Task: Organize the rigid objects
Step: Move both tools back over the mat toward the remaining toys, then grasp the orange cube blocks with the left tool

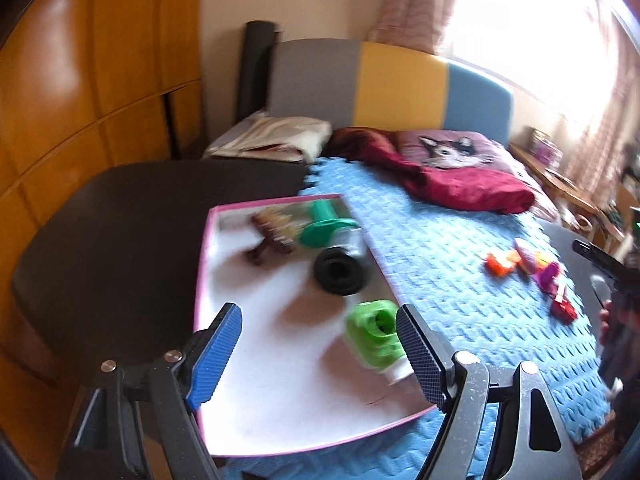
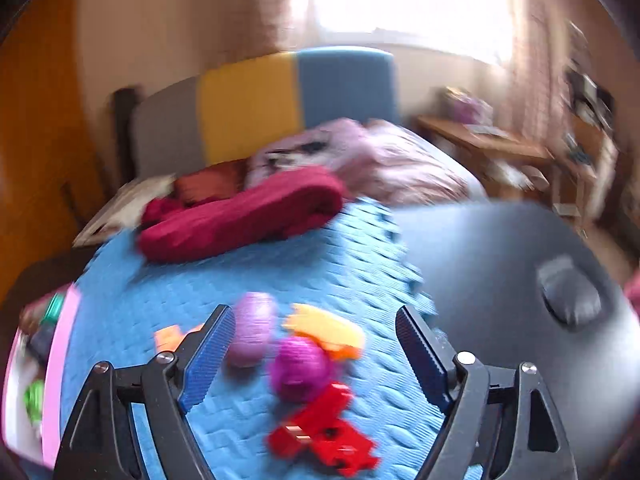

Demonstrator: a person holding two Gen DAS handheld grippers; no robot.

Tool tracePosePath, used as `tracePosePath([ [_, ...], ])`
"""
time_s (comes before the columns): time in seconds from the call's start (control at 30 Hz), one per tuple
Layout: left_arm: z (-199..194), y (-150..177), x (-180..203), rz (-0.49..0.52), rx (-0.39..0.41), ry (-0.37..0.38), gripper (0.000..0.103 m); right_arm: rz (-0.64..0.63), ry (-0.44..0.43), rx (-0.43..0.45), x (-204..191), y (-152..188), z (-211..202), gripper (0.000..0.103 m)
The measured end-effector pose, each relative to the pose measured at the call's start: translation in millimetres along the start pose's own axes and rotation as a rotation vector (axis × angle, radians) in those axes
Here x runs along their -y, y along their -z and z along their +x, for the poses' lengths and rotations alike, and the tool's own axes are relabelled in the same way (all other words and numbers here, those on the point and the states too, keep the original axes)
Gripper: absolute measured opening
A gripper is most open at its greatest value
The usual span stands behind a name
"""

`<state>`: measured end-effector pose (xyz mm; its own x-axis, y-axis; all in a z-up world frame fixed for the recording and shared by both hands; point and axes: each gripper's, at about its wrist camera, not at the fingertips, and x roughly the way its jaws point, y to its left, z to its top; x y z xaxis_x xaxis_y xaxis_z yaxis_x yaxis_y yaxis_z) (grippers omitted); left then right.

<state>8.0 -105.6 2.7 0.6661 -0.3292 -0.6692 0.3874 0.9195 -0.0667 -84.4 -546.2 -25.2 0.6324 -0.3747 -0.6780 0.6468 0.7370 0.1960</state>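
My left gripper (image 1: 318, 316) is open above a pink-rimmed white tray (image 1: 256, 392). In the tray lie a brown brush (image 1: 274, 228), a green cylinder (image 1: 322, 224), a black ring-shaped piece (image 1: 340, 272) and a light green block (image 1: 374, 338), which sits just inside the right finger with the pads apart from it. My right gripper (image 2: 314, 314) is open over loose toys on the blue mat (image 2: 240, 272): a lilac egg (image 2: 252, 328), a magenta ball (image 2: 298, 368), a yellow-orange piece (image 2: 328, 332) and a red piece (image 2: 324, 436). None is gripped.
The mat lies across a dark table (image 2: 500, 264) that carries a grey mouse-like object (image 2: 568, 296). A red cloth (image 2: 240, 216) and pillows lie beyond the mat against a bed headboard (image 1: 380, 80). A wooden wardrobe (image 1: 80, 80) stands left. A hand (image 1: 612, 320) shows at the right edge.
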Motion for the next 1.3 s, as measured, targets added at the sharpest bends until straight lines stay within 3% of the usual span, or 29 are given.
tracePosePath([
  [0.07, 2.9, -4.9, 16.4, 0.038, -0.002, 0.027, 0.08, 0.167, -0.018, 0.008, 28.1, -5.3, 0.2, 0.084],
  [0.23, 19.4, -13.8, 61.4, 0.109, -0.028, 0.087, 0.08, 0.319, -0.048, -0.057, 55.3, -3.5, 8.6, 0.084],
  [0.57, 81.6, -27.2, 146.7, 0.25, -0.121, 0.172, 0.079, 0.26, -0.085, -0.112, 39.7, 0.4, 14.7, 0.084],
  [0.67, 100.3, -30.0, 174.4, 0.338, -0.123, 0.183, 0.076, 0.263, -0.093, -0.116, 39.7, 0.1, 15.8, 0.084],
  [0.73, 113.7, -32.4, 190.6, 0.389, -0.127, 0.196, 0.069, 0.273, -0.098, -0.112, 41.1, -0.5, 14.5, 0.084],
  [0.87, 142.2, -35.3, 224.3, 0.487, -0.155, 0.227, 0.069, 0.295, -0.115, -0.103, 44.3, -2.3, 12.6, 0.084],
  [1.23, 206.6, -42.8, 270.4, 0.571, -0.202, 0.249, 0.074, 0.321, -0.161, -0.105, 45.6, -4.8, 14.6, 0.084],
  [1.27, 211.1, -41.7, 270.6, 0.565, -0.21, 0.26, 0.072, 0.32, -0.16, -0.103, 45.4, -4.9, 14.6, 0.084],
  [1.3, 212.9, -43.7, 267.7, 0.52, -0.219, 0.309, 0.056, 0.319, -0.157, -0.1, 45.2, -4.9, 14.6, 0.084],
])
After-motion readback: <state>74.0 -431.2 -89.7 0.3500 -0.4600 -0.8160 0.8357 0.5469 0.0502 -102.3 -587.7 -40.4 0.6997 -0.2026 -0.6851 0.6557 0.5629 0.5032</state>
